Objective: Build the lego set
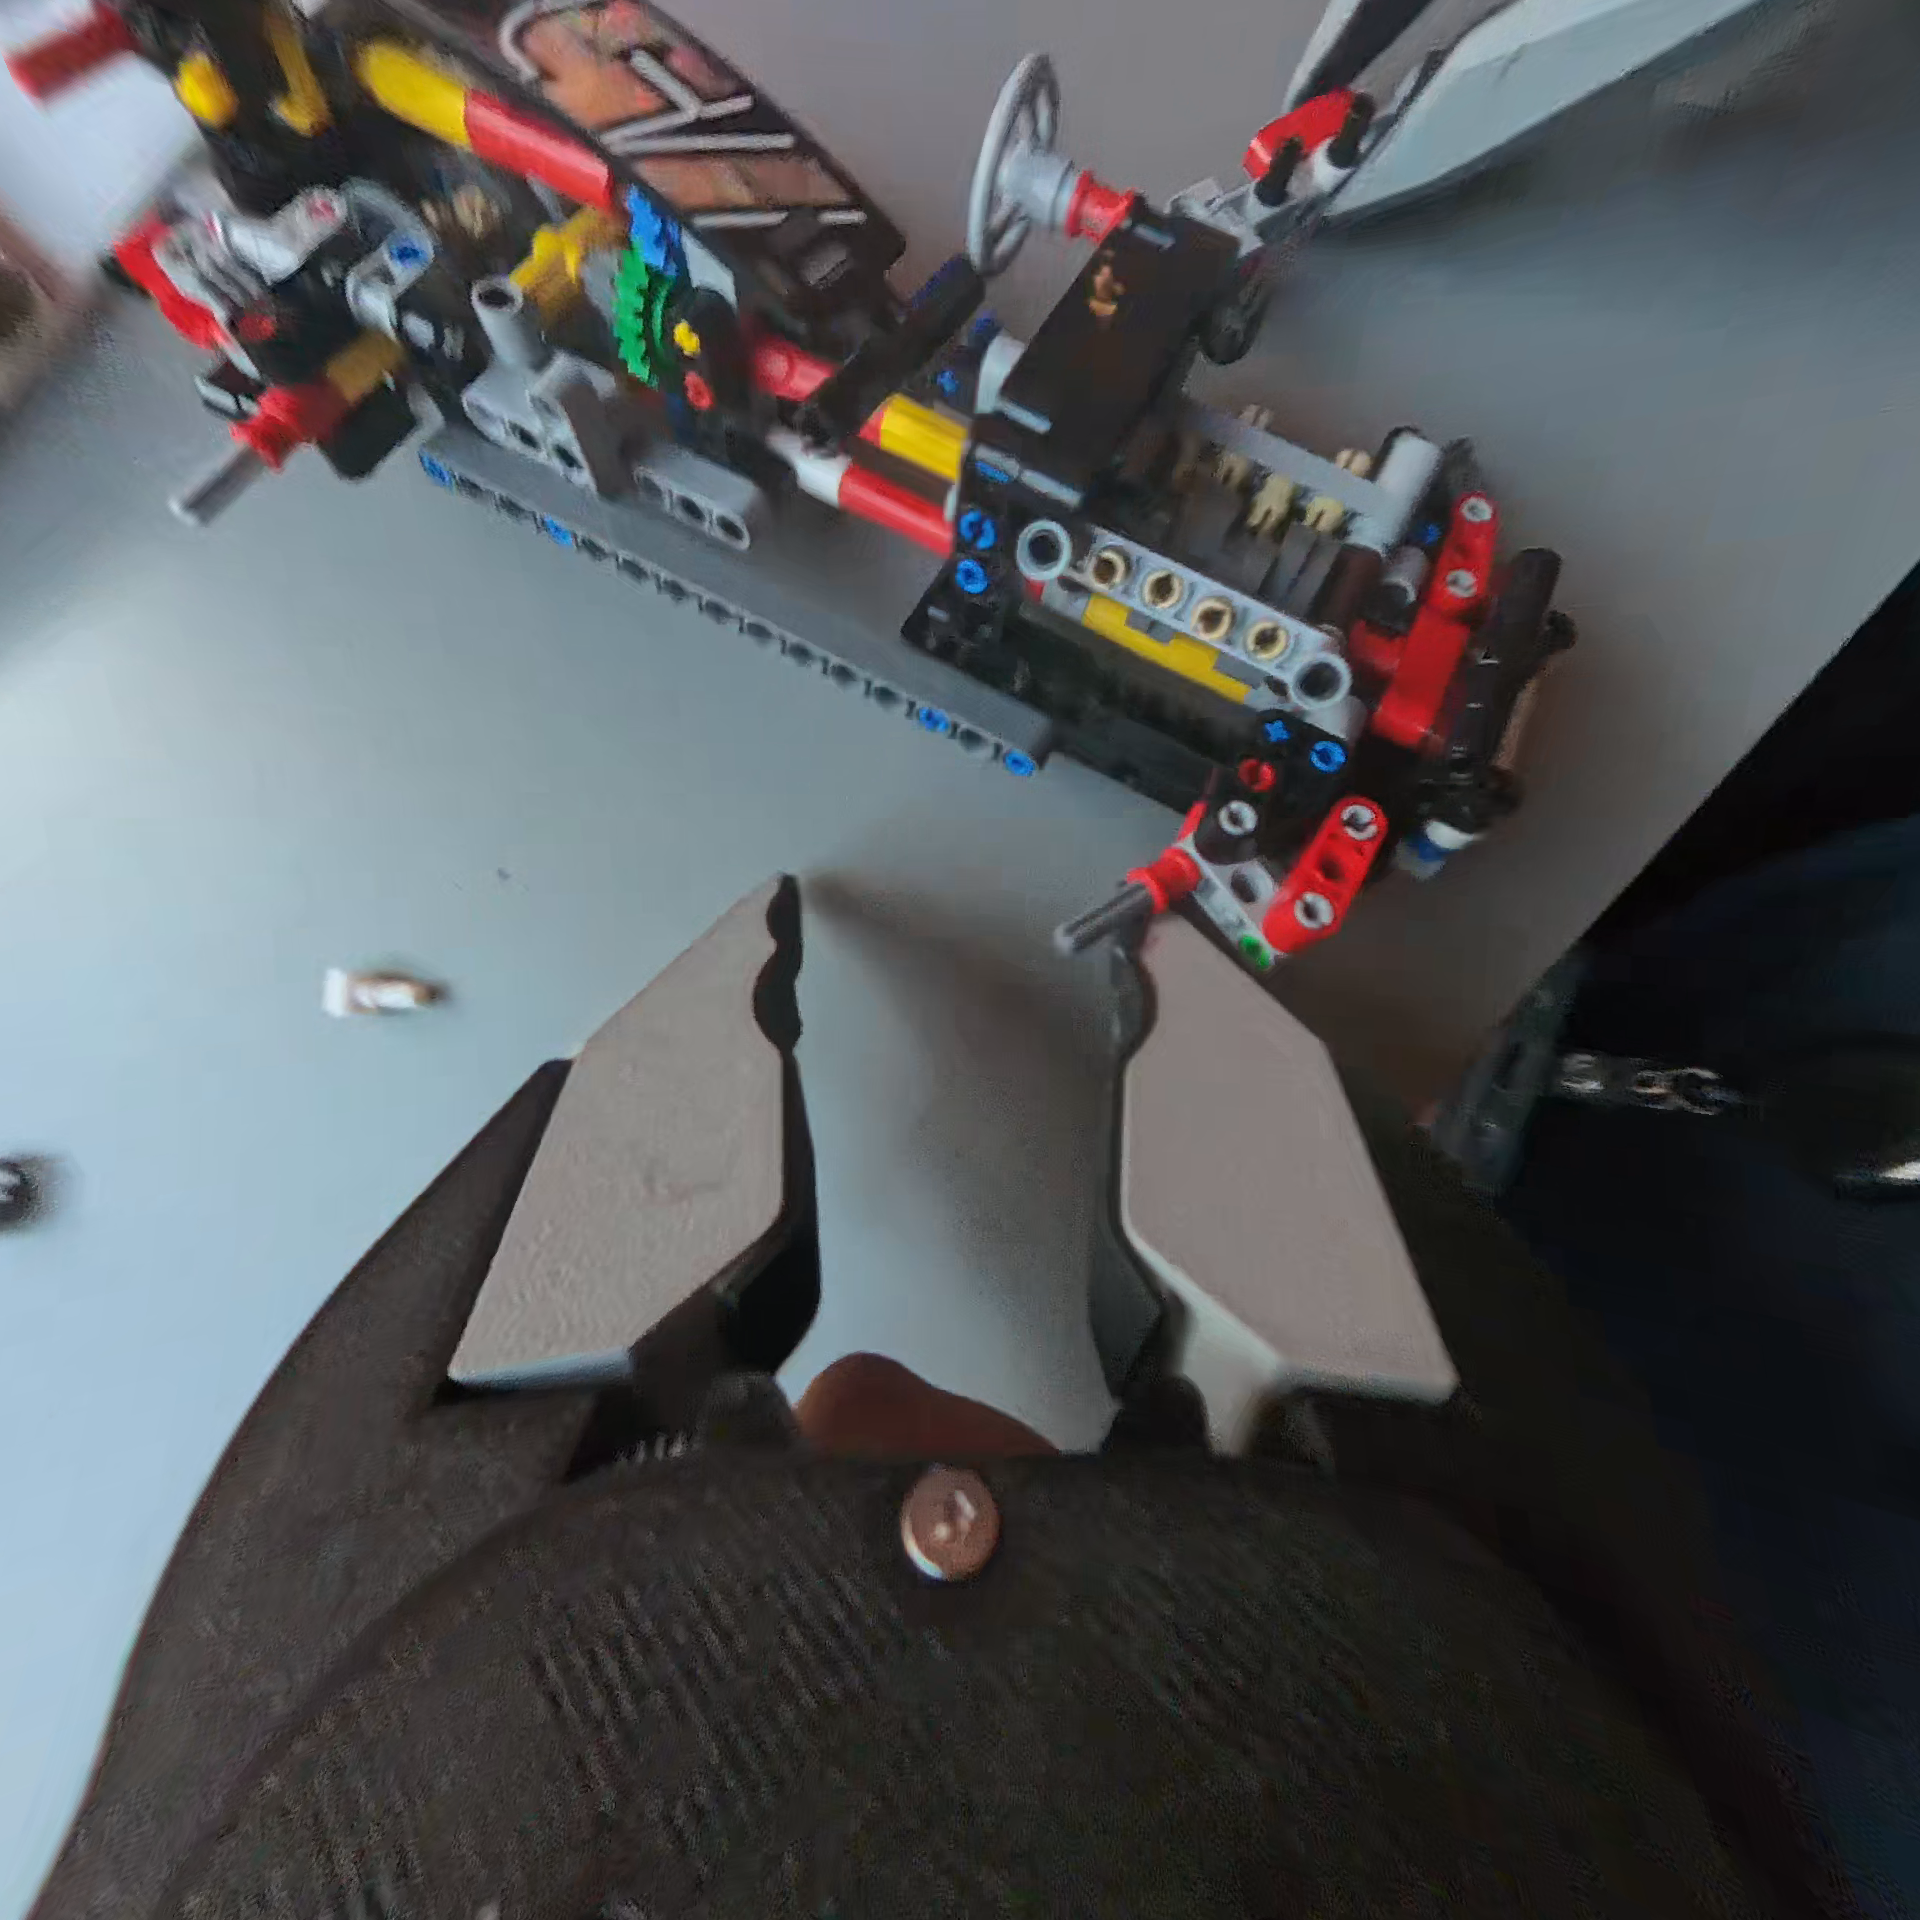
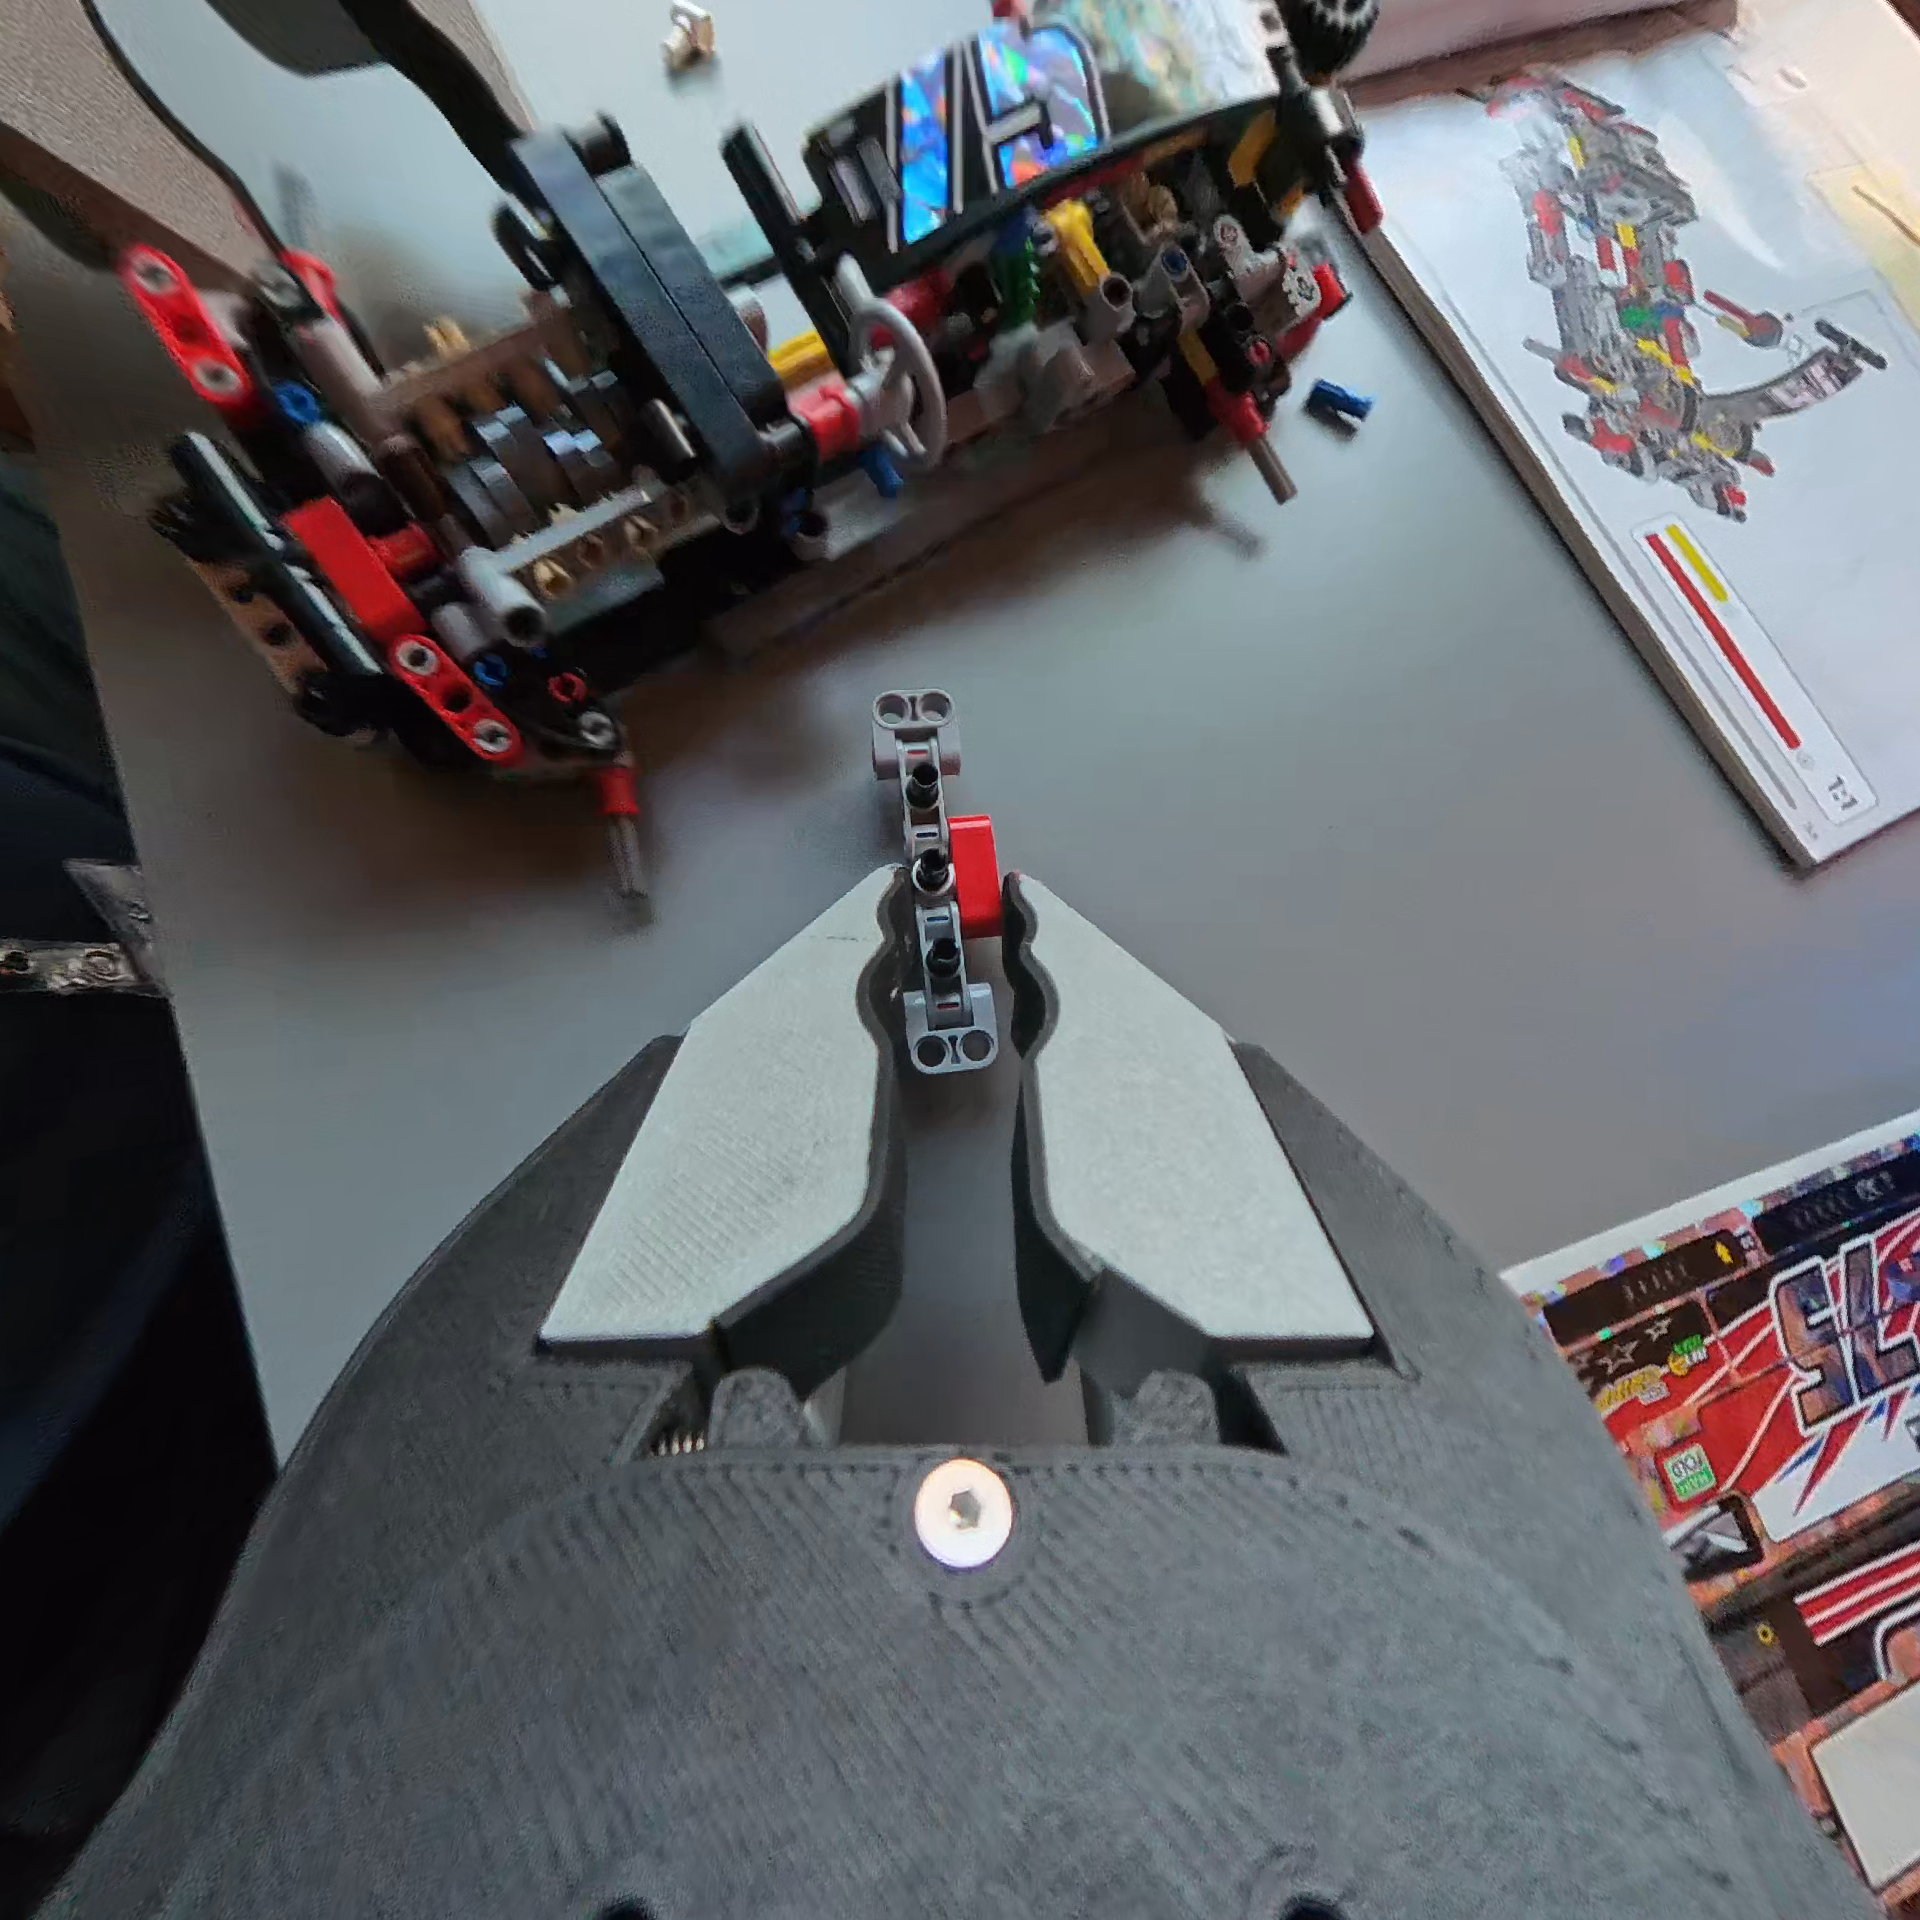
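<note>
Left hand-held gripper spread, right hand-held gripper pinching grey-red brick piece — above matte grey table.

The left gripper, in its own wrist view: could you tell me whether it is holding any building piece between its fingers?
No: the left gripper stands open with only bare grey table between its fingers.

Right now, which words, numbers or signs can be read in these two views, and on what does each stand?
I do not copy writing. These things bear it:
Model panel: large shiny lettering.
Booklet: a small number at the page corner.
Printed sheet: large characters and small badges, mostly blurred.
In the left view the panel lettering is too blurred to read.
</note>
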Action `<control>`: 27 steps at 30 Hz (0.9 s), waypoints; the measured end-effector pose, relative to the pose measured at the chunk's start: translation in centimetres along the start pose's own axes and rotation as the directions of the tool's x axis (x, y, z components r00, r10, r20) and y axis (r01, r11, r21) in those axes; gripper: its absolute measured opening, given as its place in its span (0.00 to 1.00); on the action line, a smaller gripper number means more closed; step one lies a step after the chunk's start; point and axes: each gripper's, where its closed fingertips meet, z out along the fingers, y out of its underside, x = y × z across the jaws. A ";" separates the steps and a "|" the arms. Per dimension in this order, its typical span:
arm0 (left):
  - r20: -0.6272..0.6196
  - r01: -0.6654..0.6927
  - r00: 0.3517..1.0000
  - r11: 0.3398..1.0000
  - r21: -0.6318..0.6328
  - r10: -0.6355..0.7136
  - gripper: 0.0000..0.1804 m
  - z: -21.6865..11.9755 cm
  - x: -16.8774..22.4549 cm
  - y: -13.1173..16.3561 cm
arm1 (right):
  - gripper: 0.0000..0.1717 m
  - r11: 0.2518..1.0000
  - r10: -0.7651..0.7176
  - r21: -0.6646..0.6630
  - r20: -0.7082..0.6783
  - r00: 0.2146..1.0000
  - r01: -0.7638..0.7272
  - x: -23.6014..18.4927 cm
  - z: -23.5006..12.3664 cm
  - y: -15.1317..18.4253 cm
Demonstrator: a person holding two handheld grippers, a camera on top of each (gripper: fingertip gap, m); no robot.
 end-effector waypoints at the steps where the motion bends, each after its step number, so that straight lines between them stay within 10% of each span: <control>1: -0.032 0.044 0.999 0.999 0.001 -0.044 0.36 0.0 0.2 0.2 | 0.08 1.000 -0.006 0.008 0.008 1.000 0.006 -0.3 0.0 -0.3; 27: 0.085 -0.056 0.996 0.982 0.181 0.041 0.30 -2.5 -2.4 0.8 | 0.08 0.999 0.051 -0.016 0.108 0.993 -0.049 -3.2 0.4 0.0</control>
